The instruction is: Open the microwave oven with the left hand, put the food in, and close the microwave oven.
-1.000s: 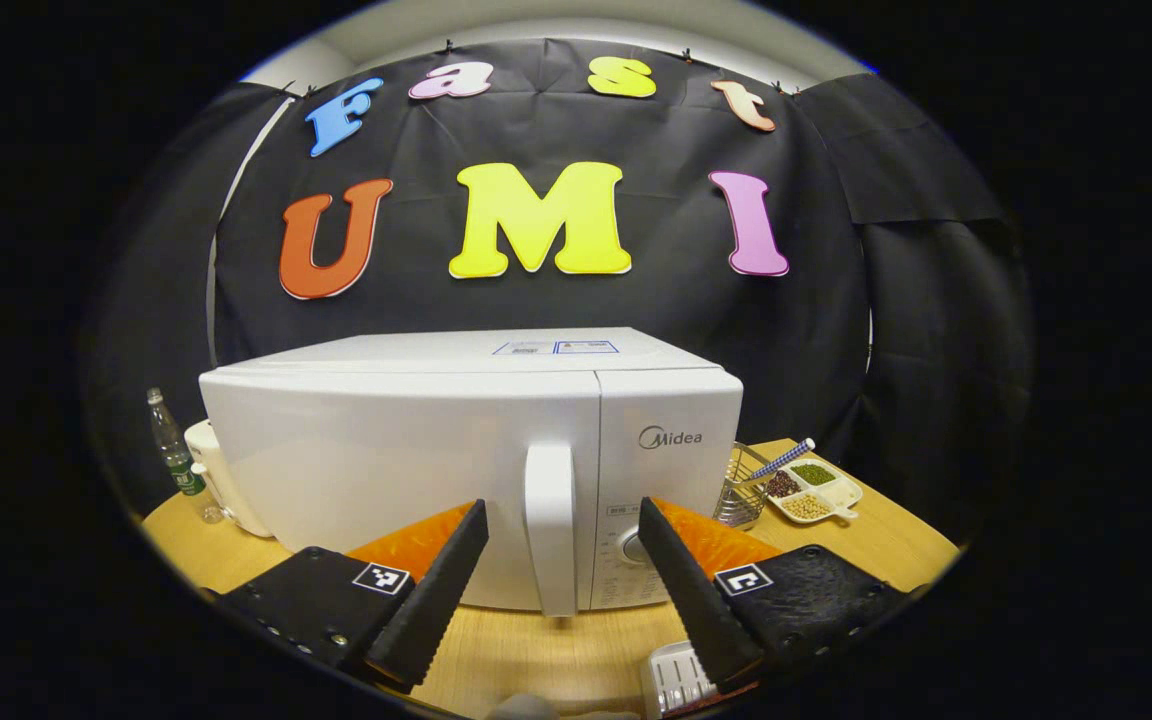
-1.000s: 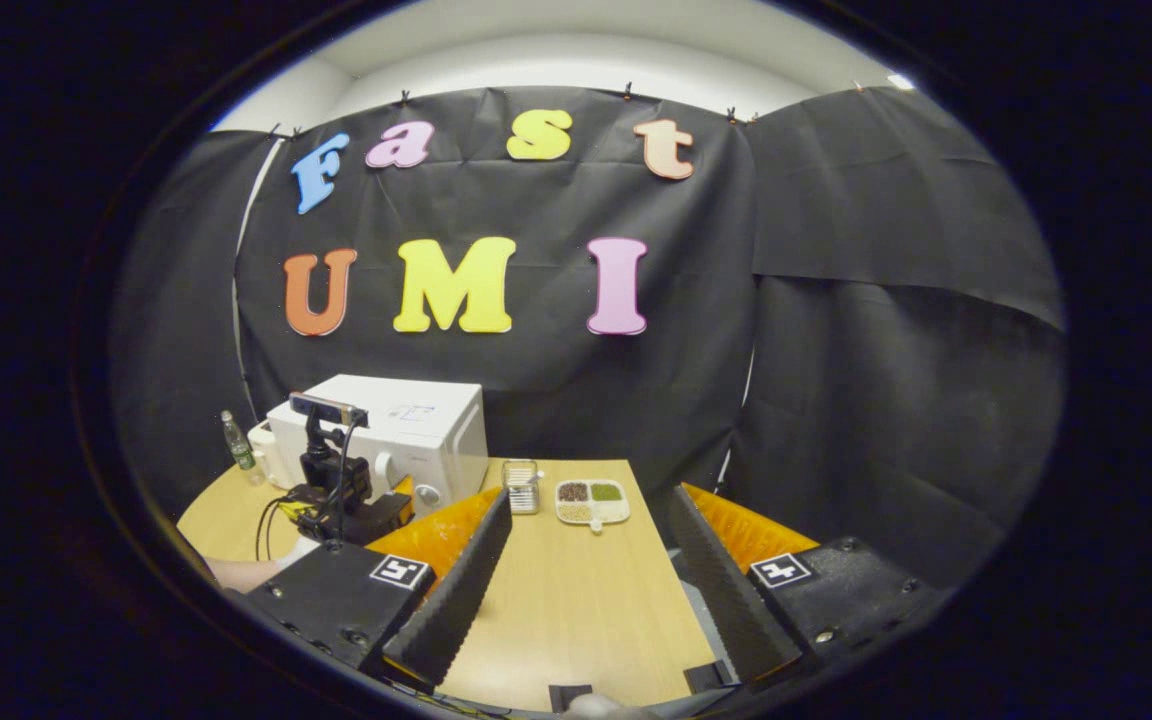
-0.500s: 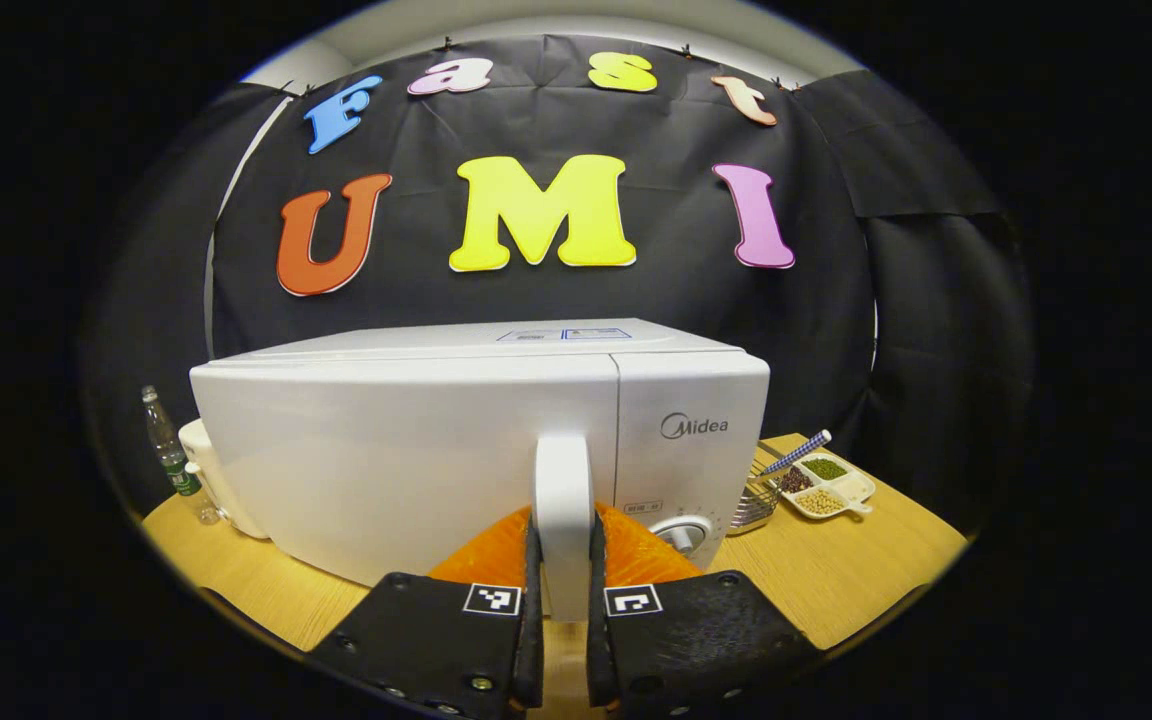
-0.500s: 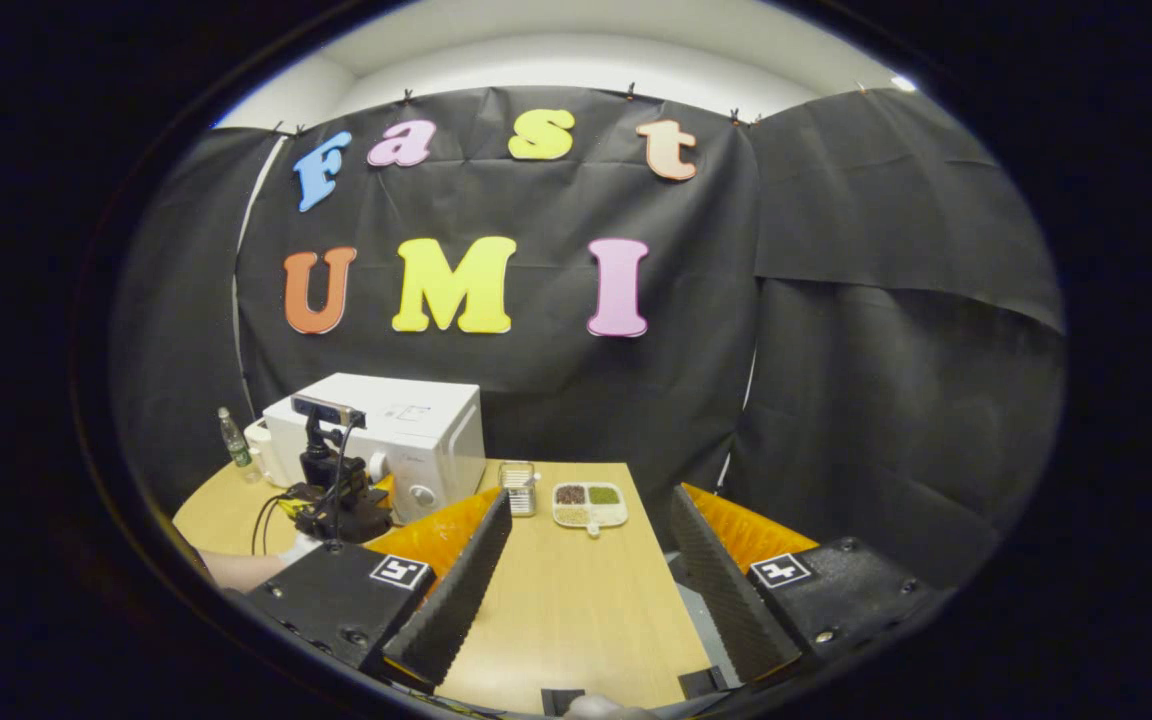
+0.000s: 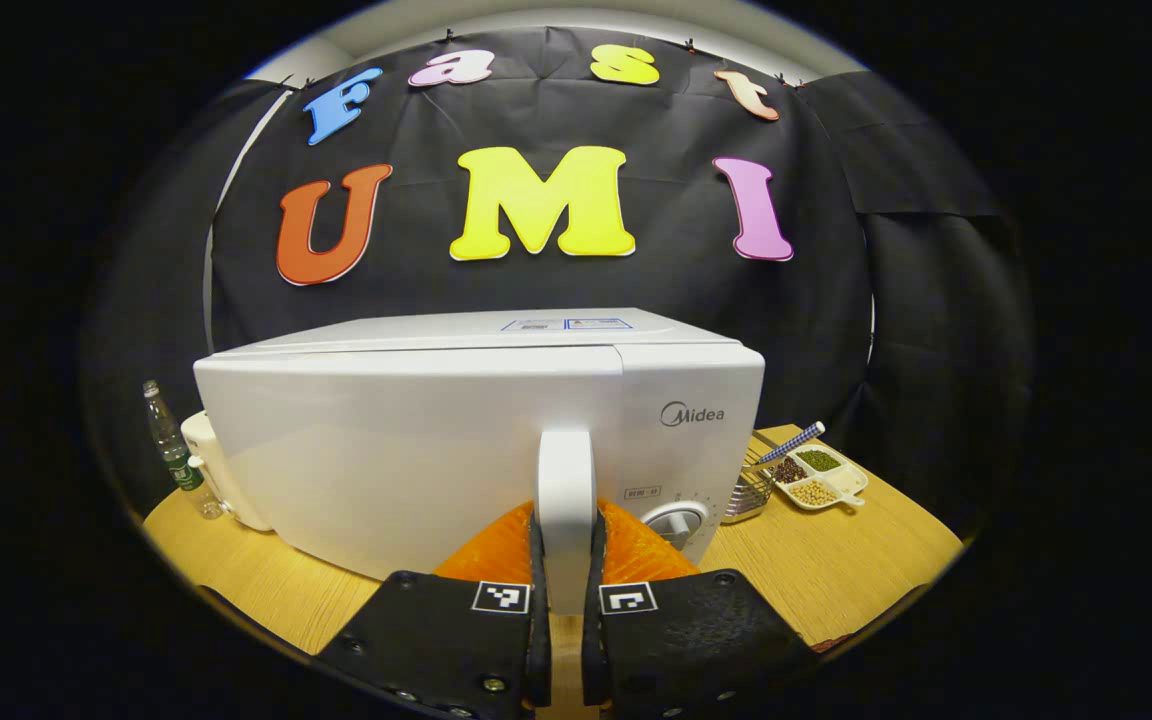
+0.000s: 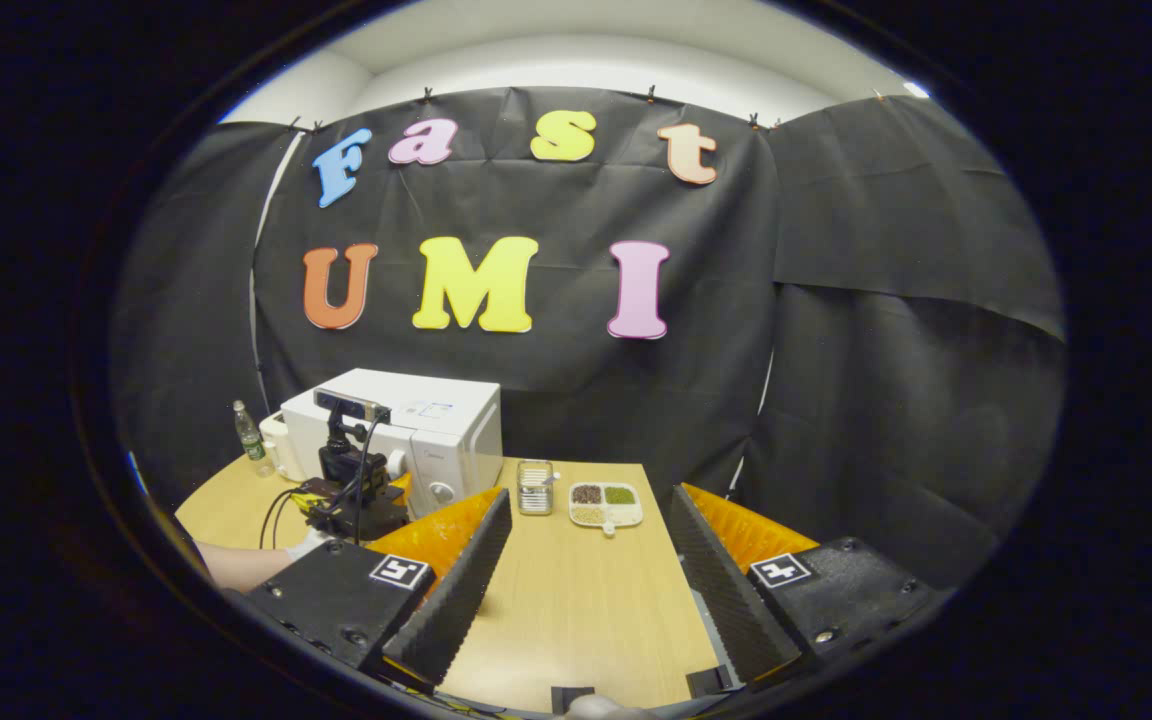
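White plastic door handle point(image 5: 565, 500), upright on the boxy white microwave oven point(image 5: 416, 440), sits right between the left gripper point(image 5: 564, 640) fingers, both pressed flat against its sides. Door looks closed against the body. Off to that claw's right, beyond the oven, the cream divided dish of beans and grains point(image 5: 820, 480) rests on the wooden table point(image 5: 836, 560). Over on the right gripper point(image 6: 586, 590), fingers spread wide, nothing held; the dish lies well ahead between them.
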Demonstrator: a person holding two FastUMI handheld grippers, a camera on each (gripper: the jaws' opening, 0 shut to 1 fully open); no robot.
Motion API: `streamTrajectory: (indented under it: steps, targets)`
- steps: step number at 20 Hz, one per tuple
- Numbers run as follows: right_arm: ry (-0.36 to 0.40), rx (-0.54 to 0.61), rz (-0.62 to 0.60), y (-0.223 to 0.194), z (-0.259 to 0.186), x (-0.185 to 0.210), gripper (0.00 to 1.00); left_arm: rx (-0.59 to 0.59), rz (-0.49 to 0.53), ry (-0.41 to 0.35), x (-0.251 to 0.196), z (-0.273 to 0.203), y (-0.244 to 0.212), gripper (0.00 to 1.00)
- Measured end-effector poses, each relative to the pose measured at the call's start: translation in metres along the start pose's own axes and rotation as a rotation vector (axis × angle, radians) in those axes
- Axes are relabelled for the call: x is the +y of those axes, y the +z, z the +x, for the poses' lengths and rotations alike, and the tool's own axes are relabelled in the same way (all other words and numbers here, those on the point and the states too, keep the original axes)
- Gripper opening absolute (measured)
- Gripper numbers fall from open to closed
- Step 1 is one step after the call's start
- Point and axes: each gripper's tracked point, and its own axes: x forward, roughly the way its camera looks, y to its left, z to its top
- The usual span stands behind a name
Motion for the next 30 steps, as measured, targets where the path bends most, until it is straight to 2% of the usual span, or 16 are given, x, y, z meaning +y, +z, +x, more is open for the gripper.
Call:
streamTrajectory:
  steps: [1,2,4,5,6,7,8,9,11,12,21,24,25,26,27,30]
  targets:
    - [0.003,0.003,-0.002,0.0,-0.001,0.002,1.0,-0.004,0.014,-0.004,0.003,-0.016,-0.002,0.11]
    - [0.011,0.003,0.001,-0.002,-0.002,0.006,0.93,-0.015,0.007,-0.003,0.007,-0.03,-0.003,0.11]
    - [0.024,0.0,0.009,-0.002,-0.004,0.015,0.93,0.008,-0.011,-0.01,0.017,-0.06,-0.013,0.11]
    - [0.03,-0.002,0.016,-0.004,-0.006,0.019,1.0,0.01,-0.007,-0.006,0.022,-0.072,-0.014,0.11]
    - [0.039,-0.001,0.023,-0.006,-0.008,0.025,0.93,0.015,0.007,0.015,0.033,-0.083,-0.018,0.14]
    - [0.046,0.001,0.03,-0.008,-0.009,0.03,1.0,0.005,0.031,0.051,0.049,-0.091,-0.018,0.31]
    - [0.053,0.005,0.033,-0.011,-0.011,0.034,0.93,0.008,0.046,0.079,0.063,-0.097,-0.019,0.42]
    - [0.061,0.006,0.036,-0.012,-0.014,0.039,1.0,0.018,0.029,0.054,0.065,-0.102,-0.022,0.96]
    - [0.07,0.007,0.042,-0.014,-0.019,0.046,0.92,0.036,0.012,0.037,0.07,-0.113,-0.026,0.97]
    - [0.071,0.008,0.037,-0.016,-0.021,0.05,1.0,0.034,0.03,0.042,0.073,-0.119,-0.025,0.97]
    - [0.133,0.012,0.039,-0.025,-0.038,0.099,1.0,0.025,0.078,0.056,0.121,-0.185,-0.026,0.97]
    - [0.161,0.01,0.033,-0.029,-0.044,0.121,1.0,0.034,0.087,0.086,0.151,-0.21,-0.033,0.96]
    - [0.166,0.013,0.031,-0.031,-0.045,0.127,0.93,0.036,0.09,0.097,0.161,-0.218,-0.035,0.97]
    - [0.172,0.014,0.029,-0.035,-0.046,0.133,0.93,0.04,0.094,0.109,0.171,-0.225,-0.037,0.97]
    - [0.177,0.018,0.028,-0.038,-0.048,0.139,1.0,0.044,0.095,0.121,0.182,-0.233,-0.039,0.97]
    - [0.187,0.033,0.025,-0.05,-0.05,0.153,1.0,0.06,0.094,0.176,0.218,-0.252,-0.045,0.97]
